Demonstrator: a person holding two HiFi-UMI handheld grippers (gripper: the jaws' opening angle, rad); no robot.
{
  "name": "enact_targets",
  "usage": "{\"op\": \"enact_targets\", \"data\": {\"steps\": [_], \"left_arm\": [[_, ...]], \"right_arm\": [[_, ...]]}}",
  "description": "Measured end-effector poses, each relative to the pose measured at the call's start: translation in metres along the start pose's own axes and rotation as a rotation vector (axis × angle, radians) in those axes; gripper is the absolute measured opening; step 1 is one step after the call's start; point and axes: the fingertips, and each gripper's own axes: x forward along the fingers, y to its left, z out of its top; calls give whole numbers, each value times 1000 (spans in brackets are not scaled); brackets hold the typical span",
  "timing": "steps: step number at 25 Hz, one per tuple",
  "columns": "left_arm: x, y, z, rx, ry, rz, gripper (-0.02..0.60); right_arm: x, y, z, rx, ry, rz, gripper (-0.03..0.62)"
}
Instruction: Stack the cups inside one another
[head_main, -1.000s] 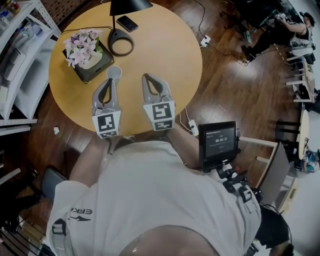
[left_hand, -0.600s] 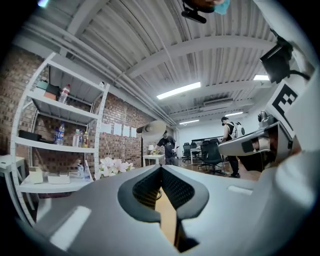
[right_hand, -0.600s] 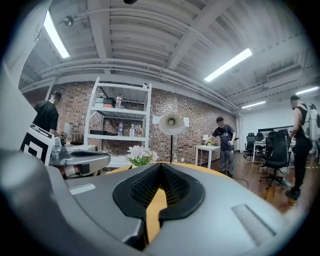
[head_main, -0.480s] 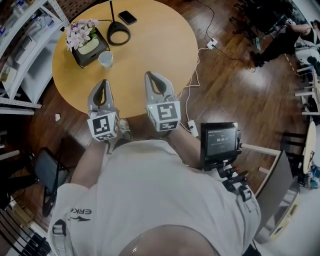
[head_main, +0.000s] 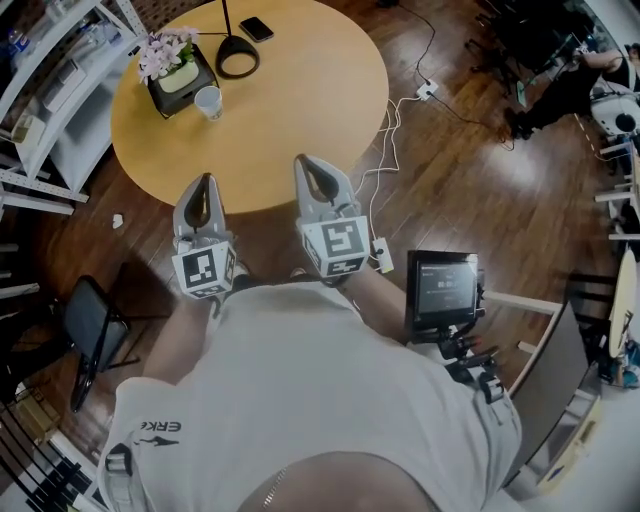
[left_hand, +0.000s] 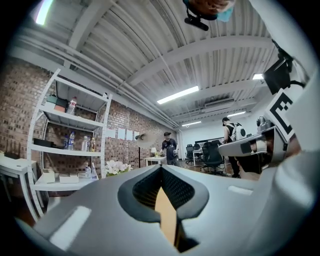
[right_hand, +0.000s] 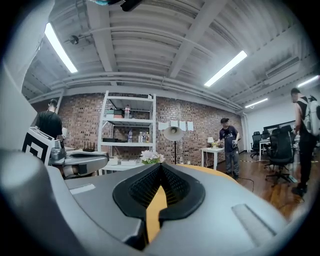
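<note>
While the person stood at the near edge of the round table (head_main: 300, 90), the left gripper (head_main: 203, 182) and right gripper (head_main: 318, 165) were held side by side, jaws pressed together, gripping nothing. The white cup (head_main: 208, 101) sat well apart from them, just beside the flower box (head_main: 178, 72).

The scene is viewed steeply downward from above the person's shoulders in the head view, the round table (head_main: 300, 110) being seen nearly whole but far off; the left gripper (head_main: 205, 182) and right gripper (head_main: 318, 162) views are taken close behind the jaws and aimed level across the room; the flowers (right_hand: 150, 157) and shelf (right_hand: 127, 132) (against the brick wall (right_hand: 200, 130)) are shared by all three.
</note>
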Motion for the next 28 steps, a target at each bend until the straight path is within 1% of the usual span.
{"op": "enact_targets", "data": {"steps": [6, 10, 14, 18, 23, 28], "left_arm": [[-18, 9, 17, -12, -29, -31, 2], [-31, 25, 25, -34, -41, -62, 2], [-39, 42, 20, -59, -27, -77, 2], [-48, 45, 16, -67, -19, -118, 2], [-56, 44, 11, -74, -14, -163, 2], [-54, 43, 9, -78, -10, -187, 2]], "right_arm": [[-10, 17, 12, 8, -26, -12, 14], [-12, 42, 14, 23, -36, -18, 14], [-13, 68, 10, 36, -25, -18, 14], [-17, 92, 6, 36, -5, -11, 14], [-22, 104, 1, 55, 4, -35, 14], [-23, 104, 2, 60, -18, -56, 14]]}}
